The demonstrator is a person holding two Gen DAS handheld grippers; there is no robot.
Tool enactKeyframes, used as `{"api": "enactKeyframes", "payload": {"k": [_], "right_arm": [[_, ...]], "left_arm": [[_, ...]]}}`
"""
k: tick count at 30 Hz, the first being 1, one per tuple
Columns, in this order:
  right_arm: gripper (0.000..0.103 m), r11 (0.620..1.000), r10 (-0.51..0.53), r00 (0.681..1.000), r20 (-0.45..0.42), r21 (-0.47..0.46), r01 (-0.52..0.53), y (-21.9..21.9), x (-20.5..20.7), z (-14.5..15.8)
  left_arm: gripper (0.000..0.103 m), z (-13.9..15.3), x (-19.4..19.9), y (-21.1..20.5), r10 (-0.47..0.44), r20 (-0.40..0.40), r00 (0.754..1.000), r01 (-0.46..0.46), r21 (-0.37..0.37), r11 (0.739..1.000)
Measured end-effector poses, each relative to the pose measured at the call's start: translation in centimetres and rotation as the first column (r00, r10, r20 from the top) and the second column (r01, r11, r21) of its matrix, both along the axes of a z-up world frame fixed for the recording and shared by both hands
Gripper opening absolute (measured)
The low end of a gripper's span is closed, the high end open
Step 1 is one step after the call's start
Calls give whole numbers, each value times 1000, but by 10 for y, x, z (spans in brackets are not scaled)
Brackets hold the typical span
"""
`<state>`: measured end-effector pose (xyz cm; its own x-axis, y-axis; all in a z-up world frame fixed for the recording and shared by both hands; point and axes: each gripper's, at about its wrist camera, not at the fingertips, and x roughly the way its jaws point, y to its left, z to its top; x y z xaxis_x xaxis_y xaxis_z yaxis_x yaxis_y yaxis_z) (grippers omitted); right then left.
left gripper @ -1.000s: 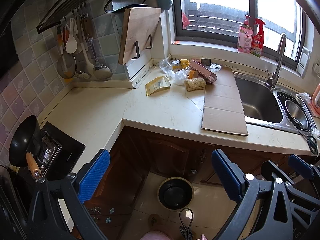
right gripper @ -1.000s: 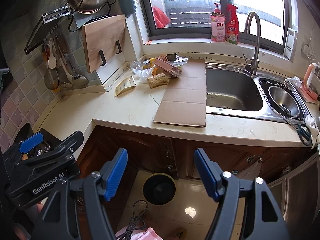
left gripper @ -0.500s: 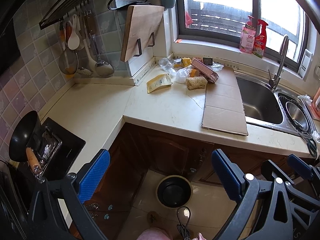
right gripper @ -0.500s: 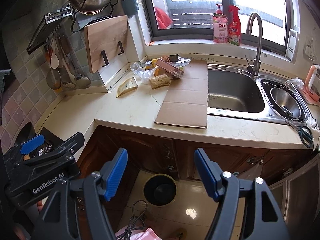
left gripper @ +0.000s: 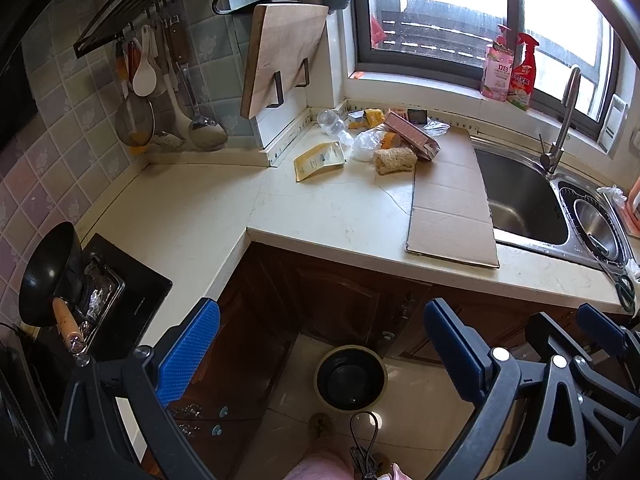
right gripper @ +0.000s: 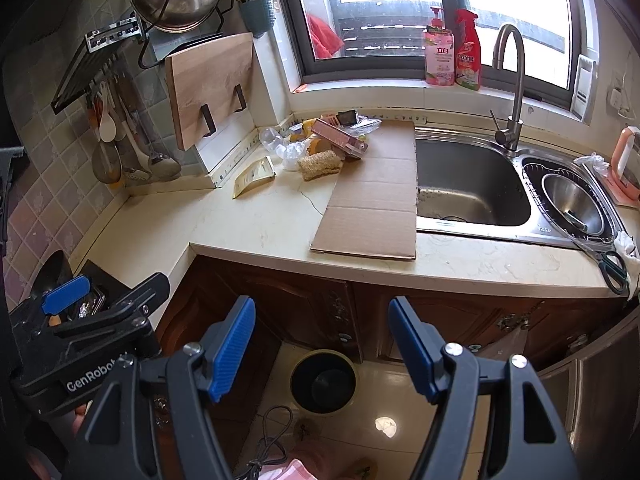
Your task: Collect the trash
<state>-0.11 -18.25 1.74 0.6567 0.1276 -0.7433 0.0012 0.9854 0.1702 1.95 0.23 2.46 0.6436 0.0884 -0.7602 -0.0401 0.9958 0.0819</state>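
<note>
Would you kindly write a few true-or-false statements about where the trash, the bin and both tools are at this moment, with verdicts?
1. Both the left tool and the right tool are open and hold nothing. True.
2. The trash bin stands on the countertop beside the sink. False: it stands on the floor in front of the cabinets.
3. The flattened cardboard lies on the countertop, its edge along the sink. True.
4. The yellow packet is already inside the bin. False: it lies on the countertop near the cutting board.
5. The pink box rests in the pile in the back corner. True.
</note>
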Motion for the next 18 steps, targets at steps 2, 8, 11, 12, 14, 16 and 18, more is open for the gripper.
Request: {"api": "enactKeyframes", "payload": {"k": [2, 8, 11, 12, 14, 16, 18], "right_arm": [[71, 1000, -5, 1000, -1, 0, 5, 3, 5, 1], [71, 999, -27, 1000, -10, -19, 27, 13, 30, 2], [71, 998, -44, 999, -18, -41, 43, 19, 47, 0], [71, 998, -51, 998, -22, -46, 50, 21, 53, -1], [71, 997, -62, 998, -32, -55, 60, 25, 70, -4], [71, 995, -76, 996, -40, -64, 73, 29, 86, -9], [71, 994, -91, 995, -48, -69, 88, 31, 104, -13]], "left_arm": [[101, 0, 6, 3, -6, -5, 1000, 6, 5, 1000], [101, -5, 34, 15, -42, -40, 998, 41, -29, 999], [102, -11, 55, 23, -62, -62, 996, 59, -46, 997], [102, -13, 64, 27, -74, -66, 995, 70, -59, 996], [102, -19, 83, 34, -97, -74, 993, 89, -101, 991], [102, -25, 104, 44, -102, -68, 992, 91, -145, 985], [102, -31, 127, 51, -88, -42, 995, 80, -156, 985]]}}
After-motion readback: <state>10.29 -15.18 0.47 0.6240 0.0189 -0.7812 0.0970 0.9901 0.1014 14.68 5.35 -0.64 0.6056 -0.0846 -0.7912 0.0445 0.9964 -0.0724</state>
